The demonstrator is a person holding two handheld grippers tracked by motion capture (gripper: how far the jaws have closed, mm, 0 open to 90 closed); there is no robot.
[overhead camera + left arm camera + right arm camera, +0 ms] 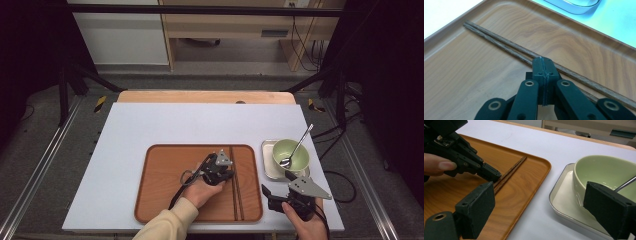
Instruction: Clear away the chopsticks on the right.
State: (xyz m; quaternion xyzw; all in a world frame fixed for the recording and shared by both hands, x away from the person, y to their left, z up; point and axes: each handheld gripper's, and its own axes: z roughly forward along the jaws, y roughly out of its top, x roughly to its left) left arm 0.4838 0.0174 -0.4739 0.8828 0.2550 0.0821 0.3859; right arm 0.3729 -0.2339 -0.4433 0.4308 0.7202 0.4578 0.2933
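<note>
A pair of dark wooden chopsticks (235,186) (499,41) (510,172) lies side by side along the right part of a brown wooden tray (165,190) (461,75) (529,177). My left gripper (229,173) (543,65) (494,175) is shut, jaws pressed together with nothing between them, and its tip rests at the chopsticks about midway along them. My right gripper (278,184) (541,212) stands open off the tray's right edge, low over the white table, between the tray and a green bowl (290,152) (604,170).
The green bowl holds a metal spoon (299,145) (625,183) and sits on a small metal tray (267,167) (564,202) (571,6) right of the wooden tray. The white tabletop (150,125) stretches left and back. Black frame posts flank the table.
</note>
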